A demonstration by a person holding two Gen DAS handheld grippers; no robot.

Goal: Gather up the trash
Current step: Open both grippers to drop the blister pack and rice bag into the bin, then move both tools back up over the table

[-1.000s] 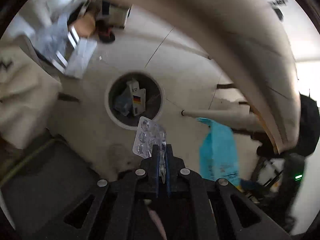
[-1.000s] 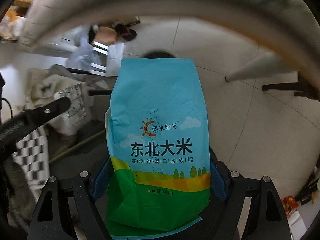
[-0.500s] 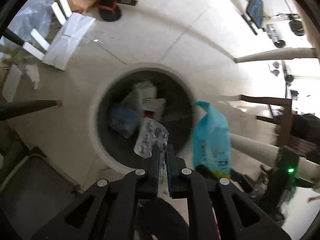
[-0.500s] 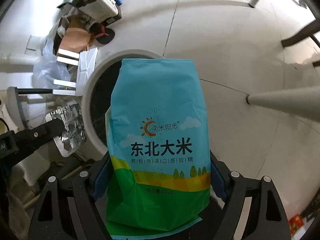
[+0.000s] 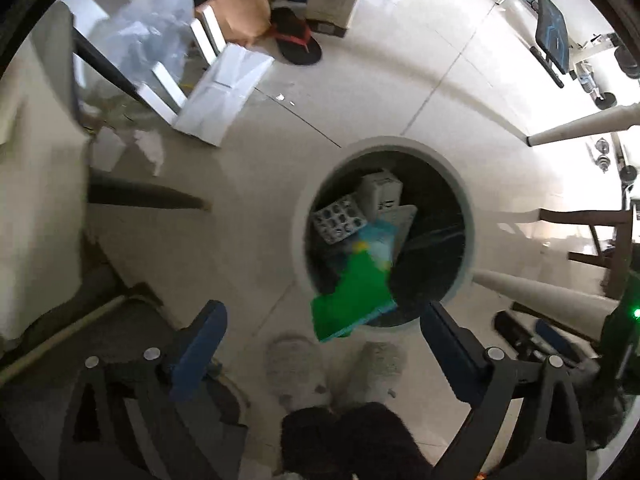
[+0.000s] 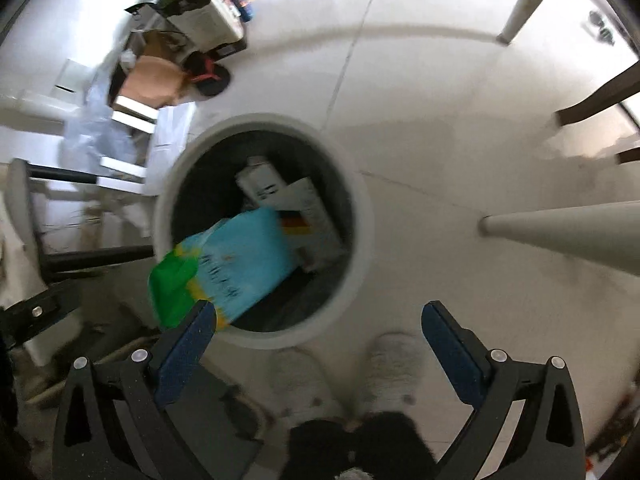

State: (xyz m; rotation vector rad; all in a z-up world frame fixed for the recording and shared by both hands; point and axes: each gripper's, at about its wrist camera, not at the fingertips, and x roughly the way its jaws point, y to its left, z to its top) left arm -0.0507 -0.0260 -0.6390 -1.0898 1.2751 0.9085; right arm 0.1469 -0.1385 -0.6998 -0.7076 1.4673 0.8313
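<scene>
A round white trash bin point(image 5: 468, 248) with a dark liner stands on the floor below both grippers; it also shows in the right wrist view point(image 6: 362, 224). My left gripper point(image 5: 324, 336) is open and empty above it. My right gripper point(image 6: 318, 340) is open and empty. A blue and green rice bag point(image 6: 236, 264) is falling over the bin's near rim, blurred; it also shows in the left wrist view point(image 5: 356, 292). A silver blister pack point(image 5: 339, 218) lies inside the bin beside white cartons point(image 6: 288, 204).
The person's two light slippers point(image 6: 392, 372) stand just in front of the bin. White table legs point(image 6: 560, 232) cross the right side. Cardboard, plastic sheets and a red sandal point(image 5: 294, 40) lie at the far left. A dark mat point(image 5: 168, 412) is at bottom left.
Both grippers have opened. The blister pack dropped from the left gripper into the bin. The rice bag left the right gripper and is falling into the bin.
</scene>
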